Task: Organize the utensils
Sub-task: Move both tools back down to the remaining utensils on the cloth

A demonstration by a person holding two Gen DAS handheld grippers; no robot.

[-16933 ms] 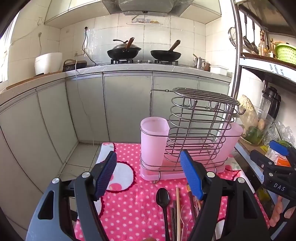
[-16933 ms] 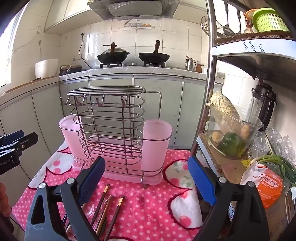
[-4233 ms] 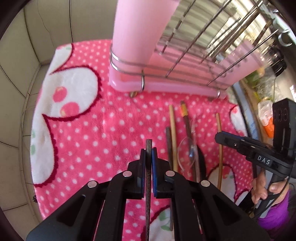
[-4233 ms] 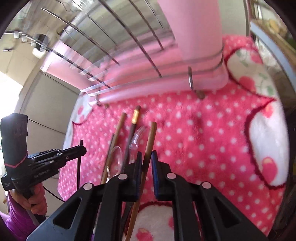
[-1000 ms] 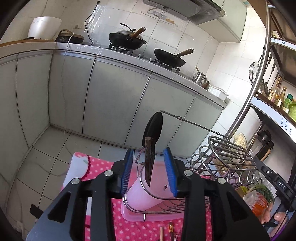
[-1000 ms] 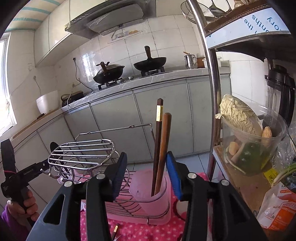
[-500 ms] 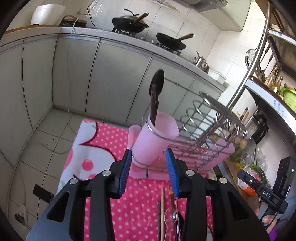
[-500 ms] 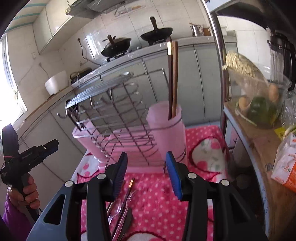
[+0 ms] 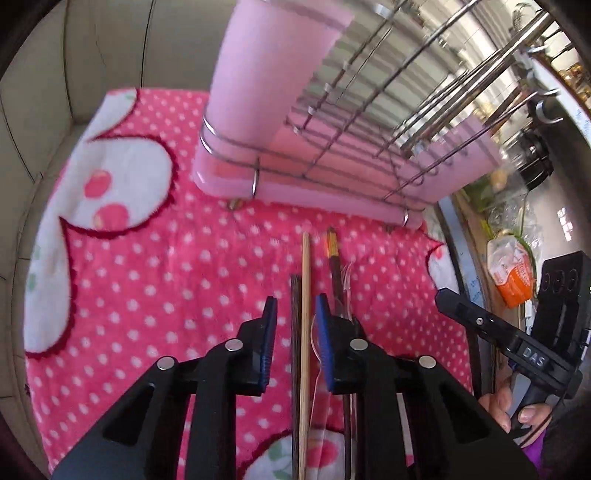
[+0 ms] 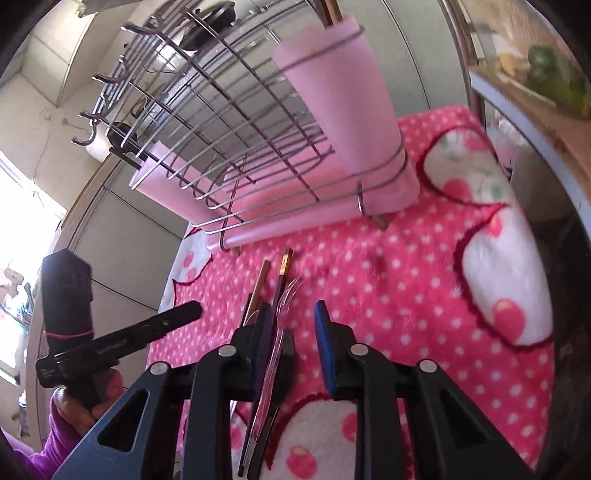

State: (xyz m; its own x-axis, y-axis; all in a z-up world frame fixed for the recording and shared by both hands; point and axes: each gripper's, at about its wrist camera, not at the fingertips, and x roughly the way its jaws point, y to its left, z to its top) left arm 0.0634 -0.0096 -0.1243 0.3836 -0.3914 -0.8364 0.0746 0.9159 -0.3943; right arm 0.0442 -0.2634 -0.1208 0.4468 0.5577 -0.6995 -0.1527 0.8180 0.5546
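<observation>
Loose utensils lie on a pink dotted towel (image 9: 155, 280) in front of a wire rack (image 9: 369, 122) with pink cups. My left gripper (image 9: 295, 325) is open, its pads either side of a light wooden chopstick (image 9: 305, 280) and a dark chopstick (image 9: 295, 332). A gold-tipped dark chopstick (image 9: 334, 258) lies just right. My right gripper (image 10: 290, 328) is open over a clear plastic fork (image 10: 282, 314); chopsticks (image 10: 258, 288) lie left of it. The right pink cup (image 10: 347, 110) holds two chopsticks (image 10: 328, 11). The left cup (image 9: 273, 74) stands at the rack's other end.
A shelf with a bowl of vegetables (image 10: 554, 74) stands at the right of the table. Grey cabinets (image 9: 92, 55) run behind the towel. The other hand's gripper shows in each view (image 9: 517, 347) (image 10: 110, 339).
Both grippers have dropped from in front of the rack down to the towel, still open. The left now straddles the chopsticks and the right hangs over the fork.
</observation>
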